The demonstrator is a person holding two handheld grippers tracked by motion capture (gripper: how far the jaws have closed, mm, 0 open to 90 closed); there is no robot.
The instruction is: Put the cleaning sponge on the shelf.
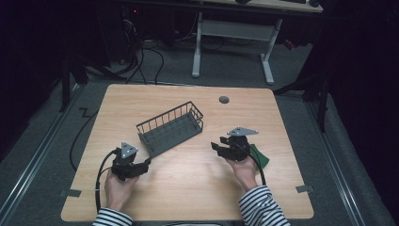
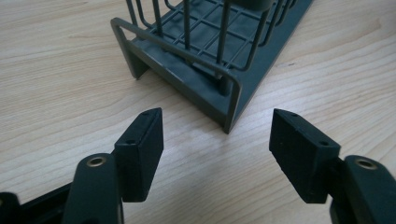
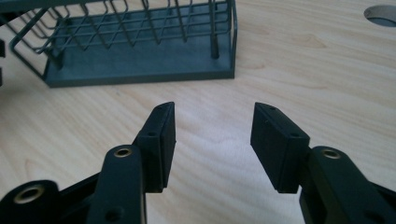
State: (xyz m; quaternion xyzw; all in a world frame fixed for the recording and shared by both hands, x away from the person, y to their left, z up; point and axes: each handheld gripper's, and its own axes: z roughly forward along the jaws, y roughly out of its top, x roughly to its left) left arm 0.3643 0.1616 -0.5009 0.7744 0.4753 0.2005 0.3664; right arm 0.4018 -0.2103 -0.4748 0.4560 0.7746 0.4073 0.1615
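Nearest the table's (image 1: 188, 188) front edge, two striped sleeves (image 1: 262, 207) come in, each hand holding a gripper on the pale wood. The left hand (image 1: 117, 186) holds the left gripper (image 1: 145, 165) just short of the basket's (image 1: 171, 128) near left end; its jaws stand wide apart with nothing between them, and in the left gripper view (image 2: 217, 140) they frame bare wood, with the basket's (image 2: 210, 51) end corner just beyond the gap, close but not touching. The right hand (image 1: 244, 170) holds the right gripper (image 1: 217, 147) to the right of the basket, apart from it, its jaws pointing toward the basket and likewise spread with nothing held; in the right gripper view (image 3: 214, 140) a stretch of bare table lies between the pads and the basket's (image 3: 140, 51) long side. A green cloth (image 1: 261, 156) lies beside that gripper, on the side away from the basket, partly hidden by the hand. The basket itself is a dark grey wire one with a solid base, sitting aslant near the table's middle, its right end farther back than its left; nothing can be seen inside it. Beyond the basket, toward the table's far edge, is a round grey grommet (image 1: 224, 100). Farther still, on the dark floor behind the table, stand the white legs of a desk (image 1: 235, 42) and some loose cables (image 1: 150, 61).
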